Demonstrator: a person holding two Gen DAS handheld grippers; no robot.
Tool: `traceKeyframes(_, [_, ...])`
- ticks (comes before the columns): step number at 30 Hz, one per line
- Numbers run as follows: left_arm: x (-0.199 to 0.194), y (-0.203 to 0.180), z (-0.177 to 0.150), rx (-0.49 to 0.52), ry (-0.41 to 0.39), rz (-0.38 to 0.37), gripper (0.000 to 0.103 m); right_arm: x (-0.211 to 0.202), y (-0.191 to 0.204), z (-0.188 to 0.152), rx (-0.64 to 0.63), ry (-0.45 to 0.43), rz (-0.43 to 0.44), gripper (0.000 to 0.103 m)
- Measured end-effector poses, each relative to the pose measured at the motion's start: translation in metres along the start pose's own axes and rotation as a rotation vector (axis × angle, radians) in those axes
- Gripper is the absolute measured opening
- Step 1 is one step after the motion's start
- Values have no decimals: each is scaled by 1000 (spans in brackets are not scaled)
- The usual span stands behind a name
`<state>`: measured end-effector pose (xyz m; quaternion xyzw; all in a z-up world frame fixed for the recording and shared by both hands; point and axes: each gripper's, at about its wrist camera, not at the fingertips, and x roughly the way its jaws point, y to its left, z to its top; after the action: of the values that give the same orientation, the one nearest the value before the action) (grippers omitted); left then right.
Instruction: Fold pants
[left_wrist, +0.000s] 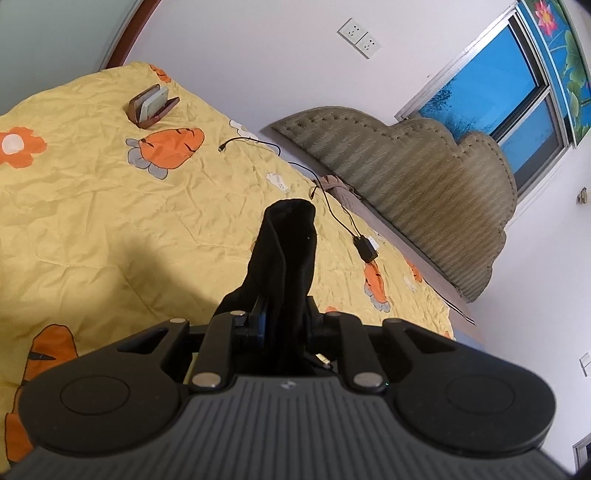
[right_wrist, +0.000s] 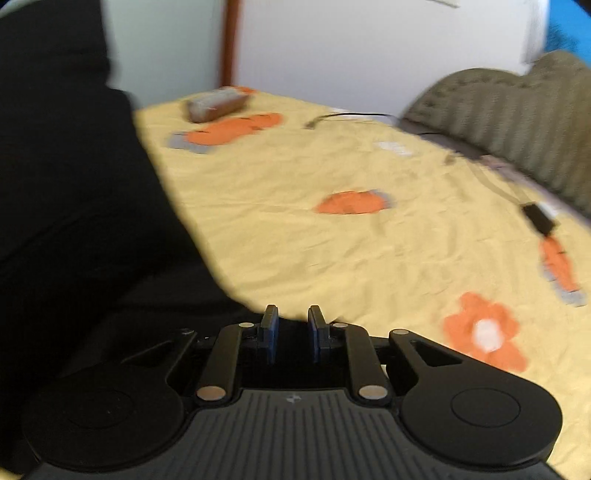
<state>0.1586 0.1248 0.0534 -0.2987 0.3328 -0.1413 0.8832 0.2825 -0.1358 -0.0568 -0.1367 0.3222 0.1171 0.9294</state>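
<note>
Right now the left gripper (left_wrist: 282, 325) is clenched on a bunched fold of the black pants (left_wrist: 284, 254), held up off the bed (left_wrist: 110, 206), w/ the loose end poking forward past the jaws. The right gripper (right_wrist: 291, 332) has nothing between its blue pads (right_wrist: 271, 334); jaws stand a little apart, empty. In the right wrist view the rest of the pants (right_wrist: 74, 184) hangs as a dark mass at left, though that view is smeared, so its edge is prob. not exact.

Risks: the left grip is on a thick wad, so layers could slip out unevenly & spoil the fold. The right gripper could pinch the bedsheet along w/ the cloth. A charger and cable (left_wrist: 364, 249) lie near on the bed; dragging fabric could snag them.
</note>
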Motion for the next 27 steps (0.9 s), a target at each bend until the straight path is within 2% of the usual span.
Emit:
traceKeyframes(1, [1, 0, 1, -2, 1, -3, 16, -7, -1, 0, 16, -18, -12, 17])
traceKeyframes(5, [4, 0, 1, 0, -1, -6, 16, -79, -2, -29, 48, -160, 135, 18])
traceKeyframes(6, [5, 0, 1, -2, -1, -5, 16, -96, 1, -39, 51, -188, 146, 23])
traceKeyframes(8, [5, 0, 1, -2, -2, -3, 16, -130, 17, -61, 45, -240, 159, 50])
traceKeyframes(9, [5, 0, 0, -1, -3, -2, 16, -144, 27, -71, 35, -273, 158, 77])
traceKeyframes(10, [4, 0, 0, -2, -3, 3, 16, -154, 40, -77, 32, -310, 143, 87])
traceKeyframes(12, [5, 0, 1, -6, 0, 9, 16, -170, 68, -86, 13, -381, 122, 88])
traceKeyframes(15, [5, -1, 1, -9, 6, 13, 16, -166, 110, -86, -47, -388, 93, 88])
traceKeyframes(17, [4, -3, 0, 0, 10, 16, 16, -150, 131, -78, -83, -379, 27, 88])
traceKeyframes(19, [5, -3, 0, 2, 19, 15, 16, -137, 137, -70, -67, -399, -27, 83])
traceKeyframes(20, [5, -2, 0, 1, 25, 14, 16, -132, 135, -66, -47, -403, -23, 75])
traceKeyframes(21, [6, -2, 1, 0, 31, 15, 16, -129, 131, -62, -29, -408, -1, 49])
traceKeyframes(22, [7, -1, 1, -1, 36, 17, 16, -128, 130, -58, -24, -399, 6, 32])
traceKeyframes(23, [6, -1, 1, 0, 38, 16, 16, -127, 128, -54, -26, -388, 11, 29])
traceKeyframes(25, [5, -5, 0, 8, 38, 9, 16, -122, 117, -51, -35, -384, 22, 15])
traceKeyframes(27, [4, -12, -3, 21, 41, -3, 16, -124, 110, -54, -38, -392, 13, 13])
